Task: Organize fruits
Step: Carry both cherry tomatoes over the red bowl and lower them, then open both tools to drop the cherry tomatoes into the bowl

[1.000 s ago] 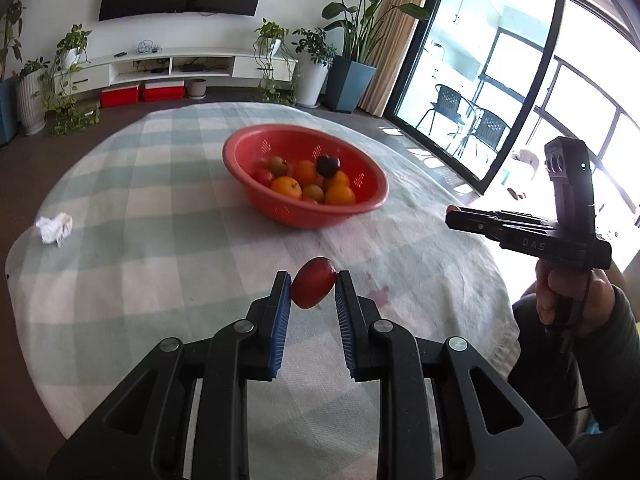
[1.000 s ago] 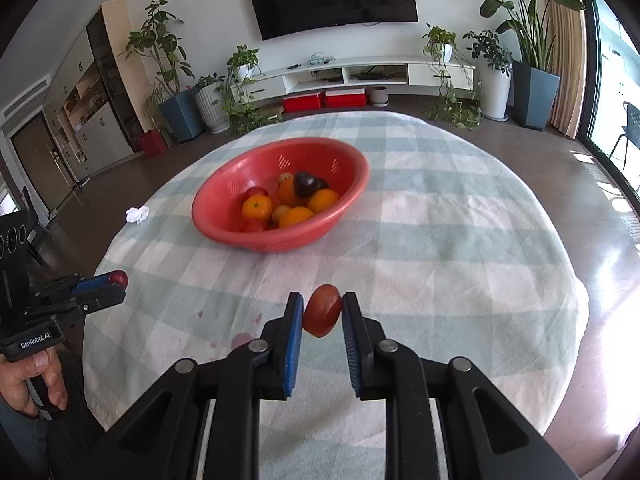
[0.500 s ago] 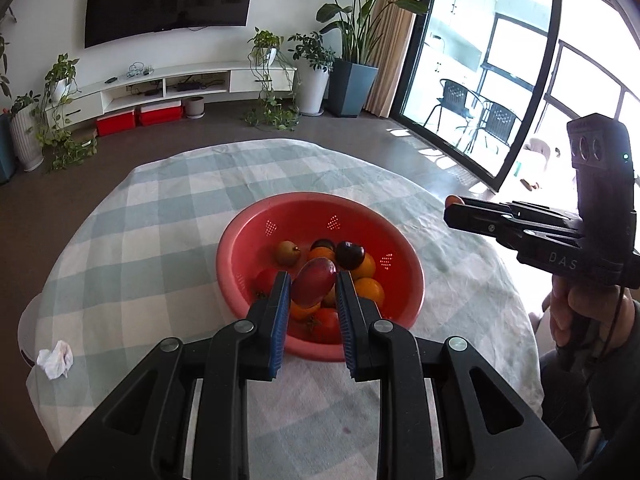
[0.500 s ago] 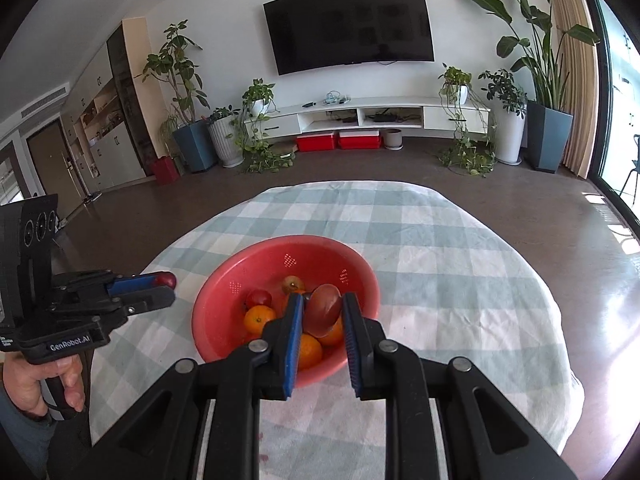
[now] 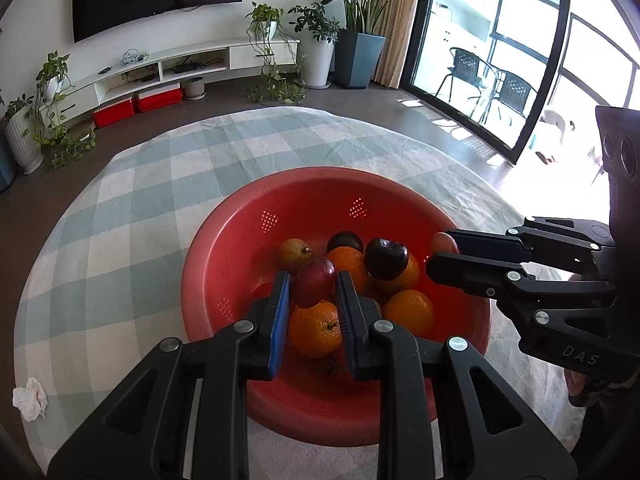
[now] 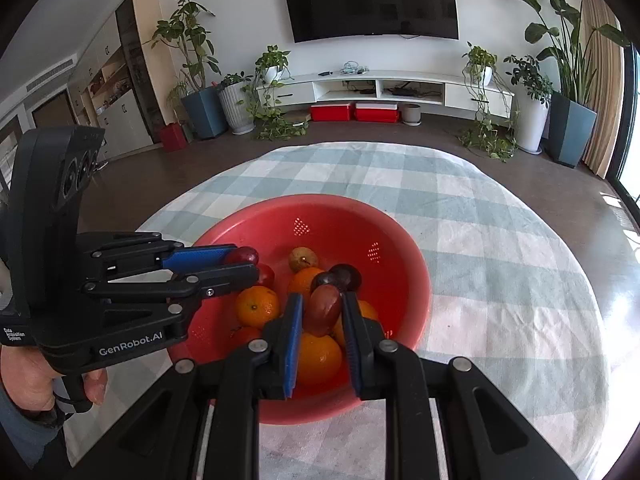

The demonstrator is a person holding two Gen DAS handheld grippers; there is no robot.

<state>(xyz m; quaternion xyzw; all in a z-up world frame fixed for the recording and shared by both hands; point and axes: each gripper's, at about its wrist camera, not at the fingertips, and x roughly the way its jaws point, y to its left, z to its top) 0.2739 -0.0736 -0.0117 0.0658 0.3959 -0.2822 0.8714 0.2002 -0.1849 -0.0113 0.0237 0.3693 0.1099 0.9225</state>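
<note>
Each hand-held gripper is clamped on a red fruit above the red bowl (image 5: pixel 224 256): left hand-held gripper (image 5: pixel 313 286) on one fruit (image 5: pixel 313 288), right hand-held gripper (image 6: pixel 321 312) on another fruit (image 6: pixel 325 309).

A home living room. Wall-mounted television (image 6: pixel 370 2) at top centre of the right wrist view, low white media console (image 6: pixel 384 88) beneath it, two red storage boxes (image 6: pixel 354 112) on the floor below. Potted plants (image 6: pixel 198 80) line the wall — tall ones in blue planters. Round table under a checked cloth (image 6: pixel 460 216). Glass sliding doors (image 5: pixel 492 52), upper right of the left wrist view — balcony chairs (image 5: pixel 486 80) beyond.
</note>
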